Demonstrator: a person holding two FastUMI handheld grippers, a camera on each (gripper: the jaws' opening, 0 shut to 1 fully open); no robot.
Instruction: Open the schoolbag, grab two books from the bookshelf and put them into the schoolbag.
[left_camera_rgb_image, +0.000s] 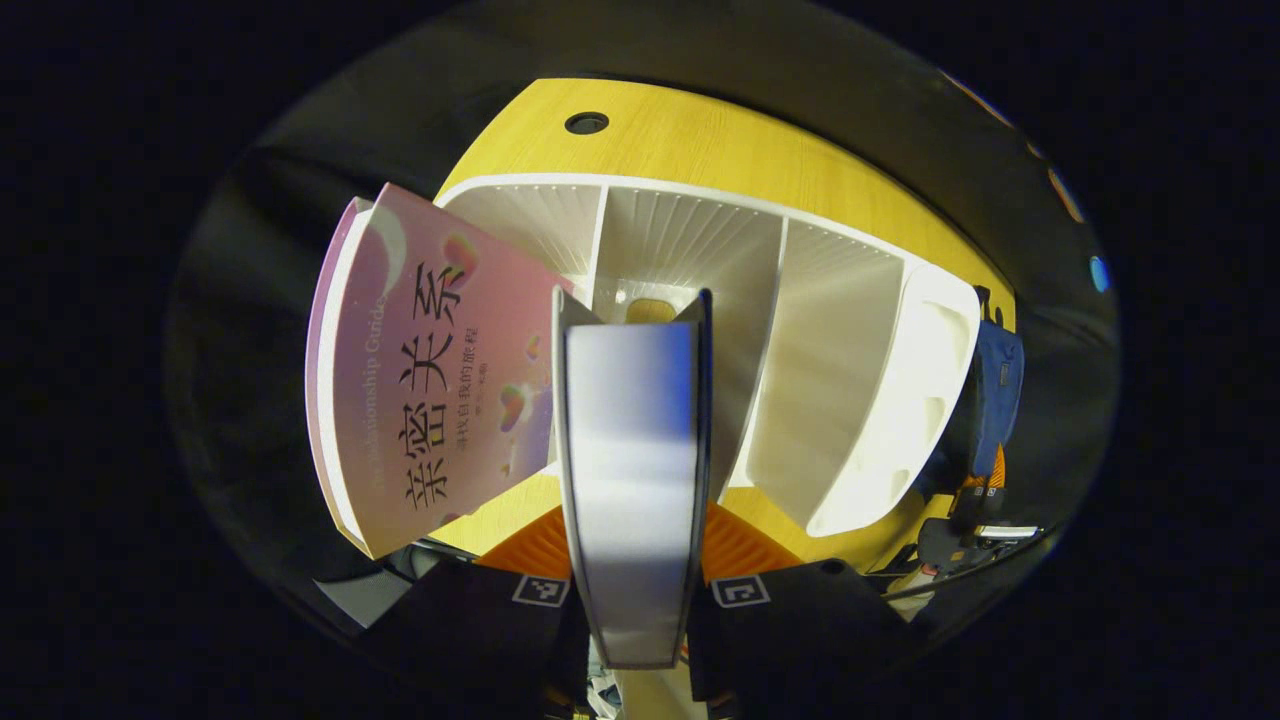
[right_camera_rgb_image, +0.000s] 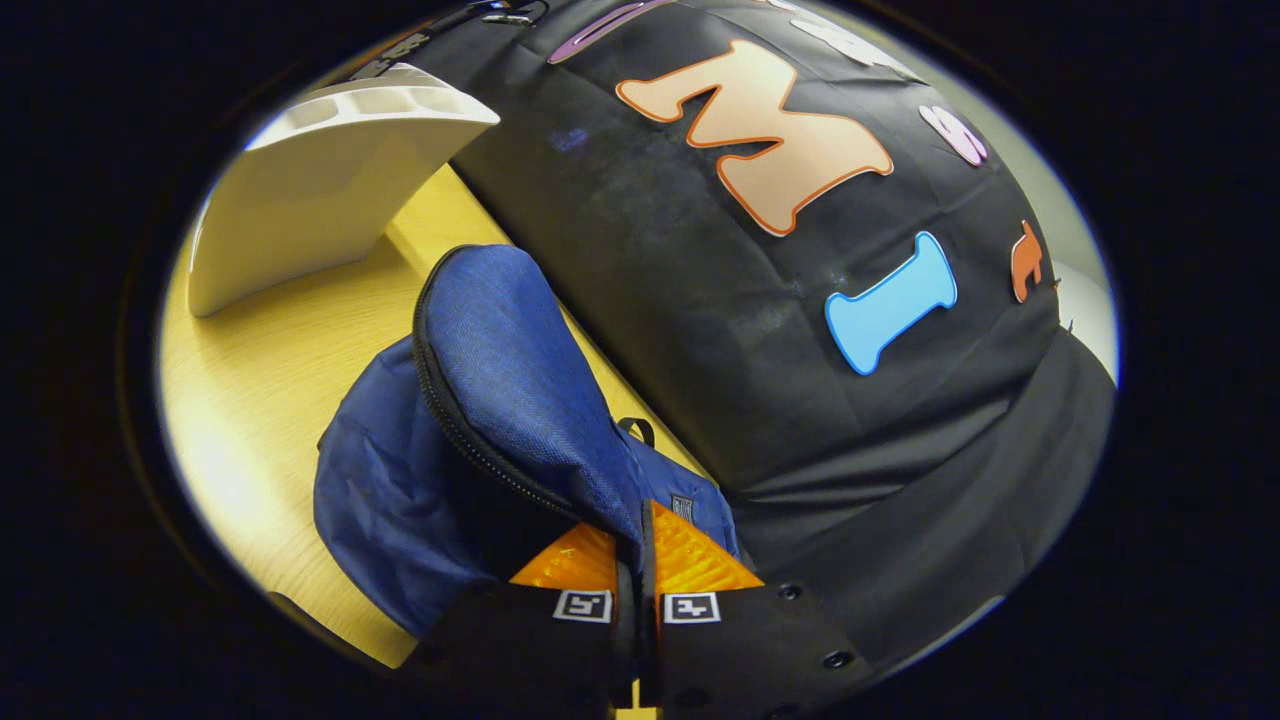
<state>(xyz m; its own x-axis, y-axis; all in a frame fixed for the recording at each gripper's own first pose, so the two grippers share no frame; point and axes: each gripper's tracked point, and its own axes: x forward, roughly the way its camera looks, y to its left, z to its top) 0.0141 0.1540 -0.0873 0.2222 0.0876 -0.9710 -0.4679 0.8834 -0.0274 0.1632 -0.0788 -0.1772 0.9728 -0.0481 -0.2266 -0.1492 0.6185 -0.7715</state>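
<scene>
The left tongs (left_camera_rgb_image: 633, 540) are closed on a white book (left_camera_rgb_image: 632, 470), one orange finger (left_camera_rgb_image: 535, 548) on each side of it. The book stands on edge, its narrow side facing the camera, and reaches forward to the middle bay of the white bookshelf (left_camera_rgb_image: 840, 330). That bay and the bays to its right hold nothing visible. A pink book (left_camera_rgb_image: 430, 370) leans outward at the left end of the bookshelf, its cover tilted and its lower corner hanging past the edge of the yellow worktop (left_camera_rgb_image: 700, 150). Bare worktop with a round cable hole (left_camera_rgb_image: 586, 123) lies beyond the bookshelf. At the right end of the bookshelf, the blue schoolbag (left_camera_rgb_image: 995, 385) is seen with a second pair of tongs beside it.

The right tongs (right_camera_rgb_image: 640, 560) are almost fully closed, pinching a fold of the schoolbag's (right_camera_rgb_image: 500, 400) blue fabric between the orange fingers (right_camera_rgb_image: 690, 560). The flap is held up, so the zip line curves open along its edge. The interior is dark and its contents cannot be made out. The schoolbag lies on the worktop (right_camera_rgb_image: 270, 380) close to its far edge, against the black cloth wall. The rounded end of the bookshelf (right_camera_rgb_image: 320, 190) stands nearby, with a strip of bare worktop between them.
</scene>
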